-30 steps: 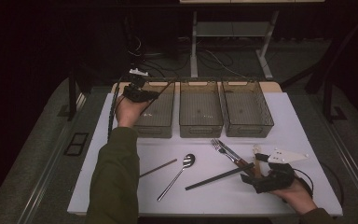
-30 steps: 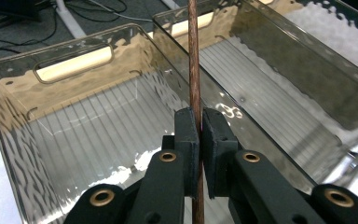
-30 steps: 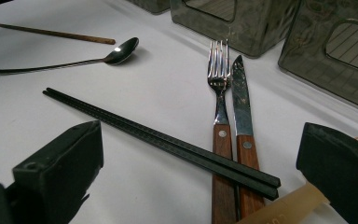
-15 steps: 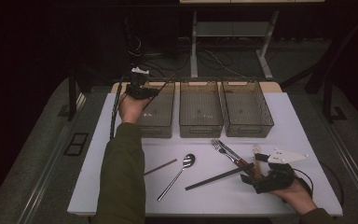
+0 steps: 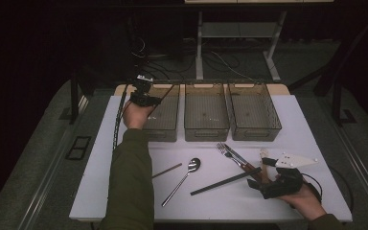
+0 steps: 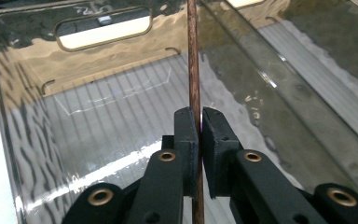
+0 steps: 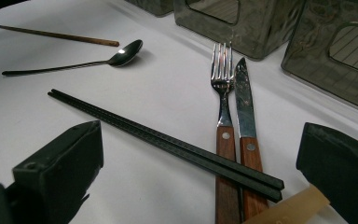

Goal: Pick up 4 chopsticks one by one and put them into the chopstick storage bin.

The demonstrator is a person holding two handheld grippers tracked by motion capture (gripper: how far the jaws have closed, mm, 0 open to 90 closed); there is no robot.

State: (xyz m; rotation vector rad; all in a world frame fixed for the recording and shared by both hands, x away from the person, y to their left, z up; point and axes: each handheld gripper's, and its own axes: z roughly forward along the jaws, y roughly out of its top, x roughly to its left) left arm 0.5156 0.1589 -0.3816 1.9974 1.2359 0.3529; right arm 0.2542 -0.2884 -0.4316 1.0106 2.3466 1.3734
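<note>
My left gripper point(image 5: 148, 99) point(image 6: 199, 126) hangs over the left bin point(image 5: 165, 133) point(image 6: 23, 116), pointing into it. A brown chopstick point(image 6: 193, 56) runs between its jaws. The jaws have just been opening, and a thin bright gap shows beside the stick. My right gripper point(image 5: 260, 170) point(image 7: 200, 158) rests open at the table's front right. Its jaws stand wide apart over a pair of black chopsticks point(image 5: 225, 181) point(image 7: 168, 140), which lie across the wooden handles of a fork point(image 5: 227, 152) point(image 7: 223, 93) and a knife point(image 5: 242, 160) point(image 7: 243, 102).
A second brown chopstick point(image 5: 166, 170) point(image 7: 58, 35) and a spoon point(image 5: 182, 179) point(image 7: 74, 58) lie on the white table top point(image 5: 96, 191). The middle bin point(image 5: 206, 133) and right bin point(image 5: 256, 133) stand in a row behind them.
My left hand has sunk a little toward the left bin with the chopstick. The right hand and the cutlery on the table have not moved.
</note>
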